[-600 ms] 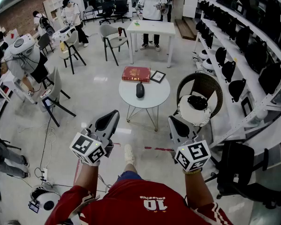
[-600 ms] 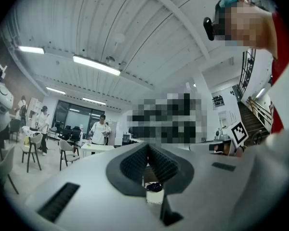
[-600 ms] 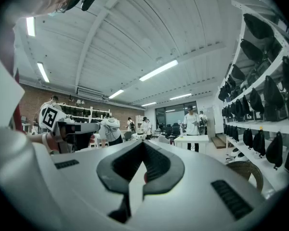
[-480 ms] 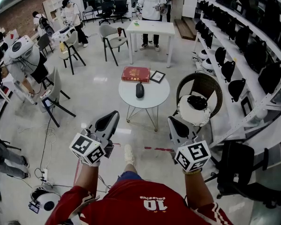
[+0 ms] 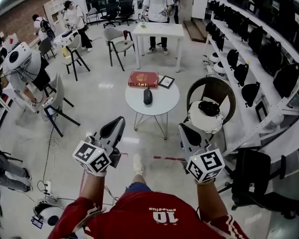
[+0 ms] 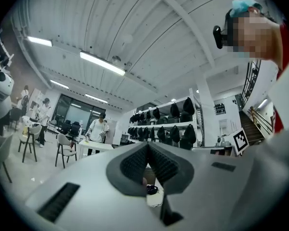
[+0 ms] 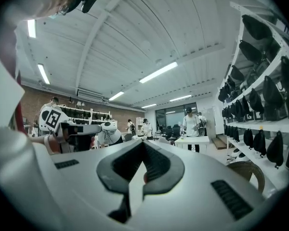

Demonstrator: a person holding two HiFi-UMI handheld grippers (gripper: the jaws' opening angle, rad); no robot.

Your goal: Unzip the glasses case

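Glasses case (image 5: 148,96), a dark oval shell, lies at frame centre on the round white table (image 5: 164,102), well apart from us. Our pale plastic left gripper (image 5: 120,119) and right gripper (image 5: 182,128), with ribbed dark pads, are both closed on nothing. We judge the smooth shell could skid across the slick tabletop if the zip is tugged unbraced.

Right gripper (image 7: 143,146), fingers closed tip to tip, left gripper (image 7: 79,129) at left, white table (image 7: 195,139) beyond
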